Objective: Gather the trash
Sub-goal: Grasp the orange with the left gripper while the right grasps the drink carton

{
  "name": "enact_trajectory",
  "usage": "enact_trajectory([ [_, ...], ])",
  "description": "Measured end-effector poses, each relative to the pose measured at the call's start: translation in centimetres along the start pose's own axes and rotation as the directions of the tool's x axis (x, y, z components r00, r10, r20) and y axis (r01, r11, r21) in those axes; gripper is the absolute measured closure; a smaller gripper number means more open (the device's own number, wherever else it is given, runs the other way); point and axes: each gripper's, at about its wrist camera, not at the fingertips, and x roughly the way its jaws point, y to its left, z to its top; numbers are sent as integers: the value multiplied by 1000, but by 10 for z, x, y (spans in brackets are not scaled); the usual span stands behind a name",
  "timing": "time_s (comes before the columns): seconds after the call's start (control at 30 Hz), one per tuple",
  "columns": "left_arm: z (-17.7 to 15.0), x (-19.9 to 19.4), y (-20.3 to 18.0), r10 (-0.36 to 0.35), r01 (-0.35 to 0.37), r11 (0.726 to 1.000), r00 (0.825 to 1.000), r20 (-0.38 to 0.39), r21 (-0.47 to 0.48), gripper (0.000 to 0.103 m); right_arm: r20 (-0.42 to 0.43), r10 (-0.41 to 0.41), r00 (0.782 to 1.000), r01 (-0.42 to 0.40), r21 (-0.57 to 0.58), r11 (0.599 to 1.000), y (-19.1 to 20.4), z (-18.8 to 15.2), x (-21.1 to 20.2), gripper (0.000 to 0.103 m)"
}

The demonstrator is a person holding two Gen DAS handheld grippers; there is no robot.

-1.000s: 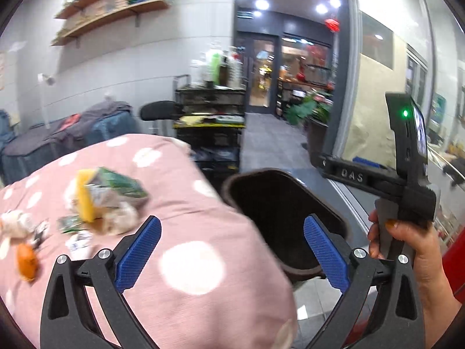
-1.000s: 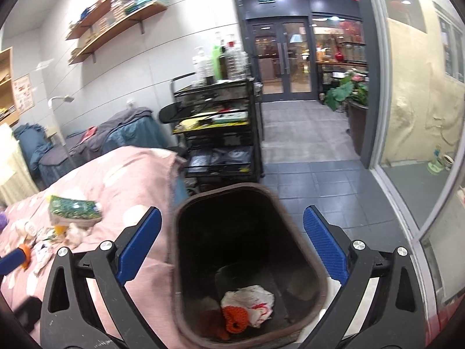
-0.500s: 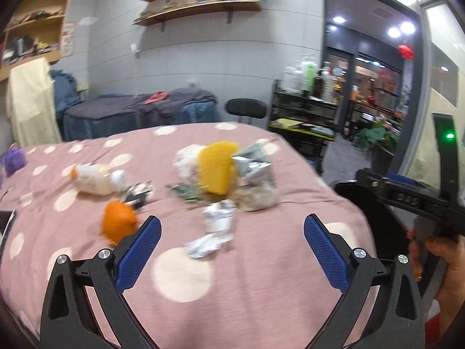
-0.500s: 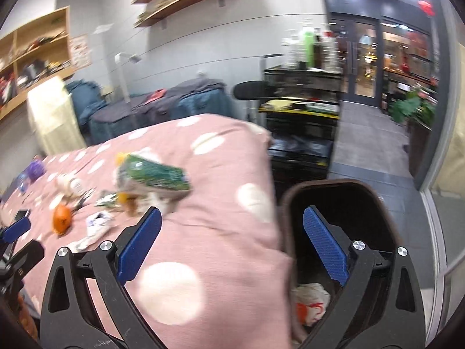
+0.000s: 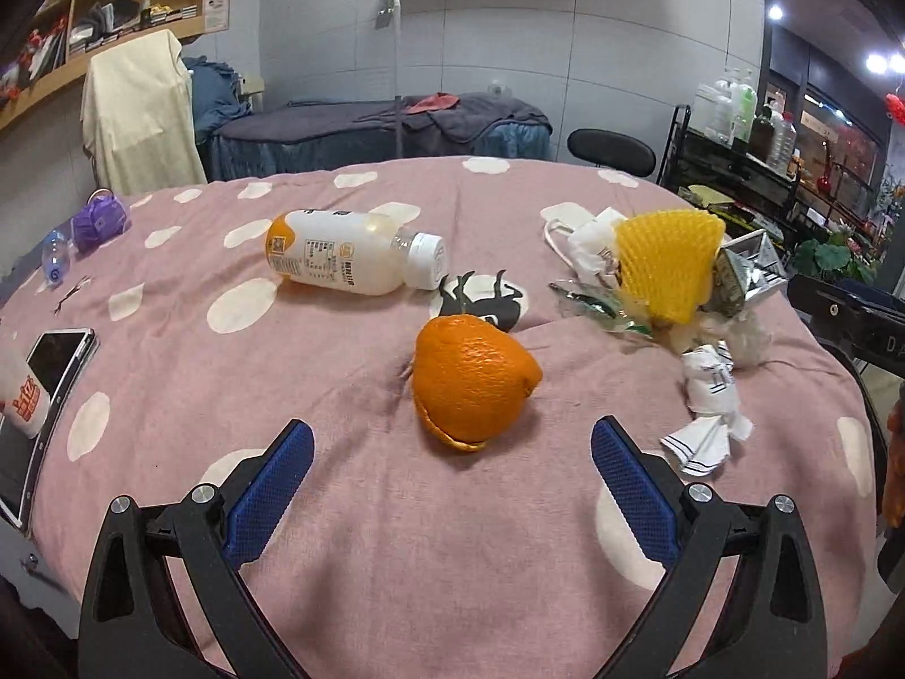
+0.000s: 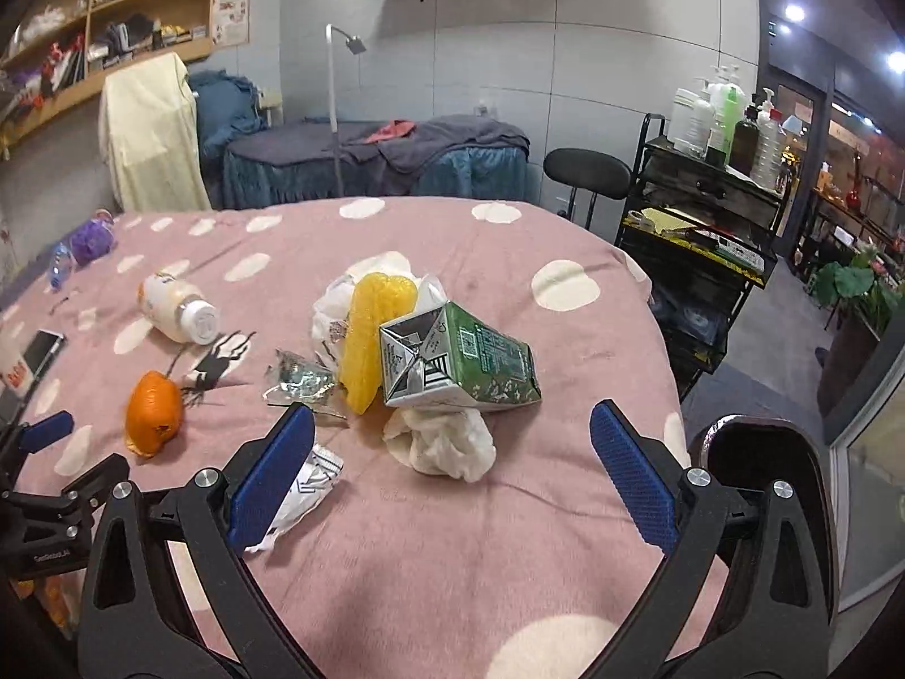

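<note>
Hovering over the pink cloth [image 5: 350,566] with its white dots, I hold both of my jaws spread wide and gripping nothing. My left gripper [image 5: 452,486] has its 2 ribbed blue pads [image 5: 266,501] low over the soft, wrinkled cloth, with 1 orange peel [image 5: 472,382] just beyond them, pebbled, domed and torn at its near edge. Farther off and to the left lies 1 smooth plastic bottle [image 5: 353,257] on its side, white cap pointing right. My right gripper [image 6: 451,481] faces the main heap of trash. There I count 1 green and silver carton [image 6: 461,359], crushed and angular, resting on 1 crumpled white tissue [image 6: 444,441]. Touching the carton's left side is 1 yellow foam net [image 6: 373,334], spongy and meshed, with 1 white plastic bag [image 6: 336,311] bunched behind it. A shiny foil wrapper [image 6: 297,382] lies flat just left of the net. 1 creased white paper scrap [image 6: 302,481] with dark stripes sits partly behind my right gripper's left pad. At the near right, off the cloth's edge, stands 1 dark glossy bin [image 6: 792,452]. On the far left I see 1 phone [image 5: 51,362] lying flat, 1 purple pouch [image 5: 102,220], and 1 small blue bottle [image 5: 55,260] beside it.
</note>
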Motion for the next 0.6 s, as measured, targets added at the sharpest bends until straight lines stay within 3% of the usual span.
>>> enact_trajectory([
  [0.17,10,21,3,-7,7,1000,999,-47,13,6,-75,-102,992,97,-69,993,15,13,42,7],
  [0.3,17,37,0,-42,43,999,995,-90,7,6,-125,-108,986,102,-55,993,12,20,65,34],
  [0.4,19,51,-2,-50,51,999,990,-129,-2,7,-116,-104,988,99,-43,994,7,22,69,40],
  [0.5,19,54,0,-66,63,998,989,-135,-26,15,-64,-91,994,89,-30,996,-2,23,59,48],
  [0.6,19,54,2,-70,64,997,989,-132,-47,35,-34,-40,999,40,2,999,-16,22,51,49],
])
